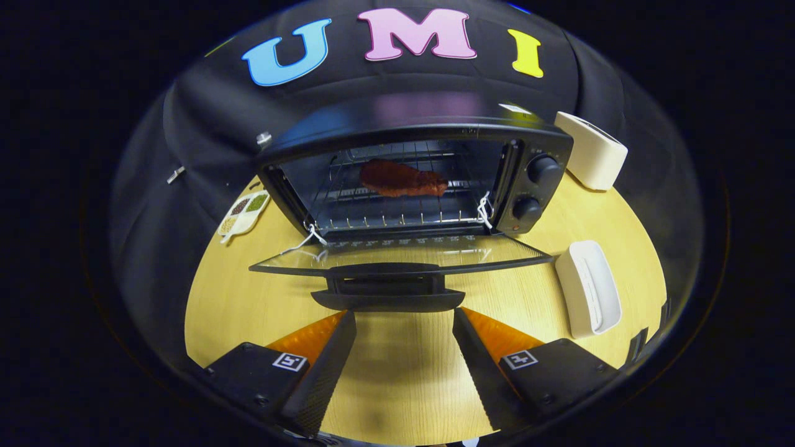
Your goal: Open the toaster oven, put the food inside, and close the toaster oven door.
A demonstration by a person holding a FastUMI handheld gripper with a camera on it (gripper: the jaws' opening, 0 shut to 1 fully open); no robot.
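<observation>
A black toaster oven (422, 133) stands on the wooden table (248, 304) with its glass door (397, 256) folded down flat towards me. A reddish-brown piece of meat (402, 178) lies on the wire rack (385, 214) inside the oven. The door's black handle (390, 292) sits just ahead of my fingertips. My gripper (404, 320) is open, its two fingers spread wide just short of the handle, with nothing between them but bare table.
Two black knobs (535, 186) sit on the oven's right panel. A white toaster (593, 152) stands behind the oven at the right. A white tray-like object (589, 287) lies right of the door. A small dish of seeds (244, 212) rests left of the oven.
</observation>
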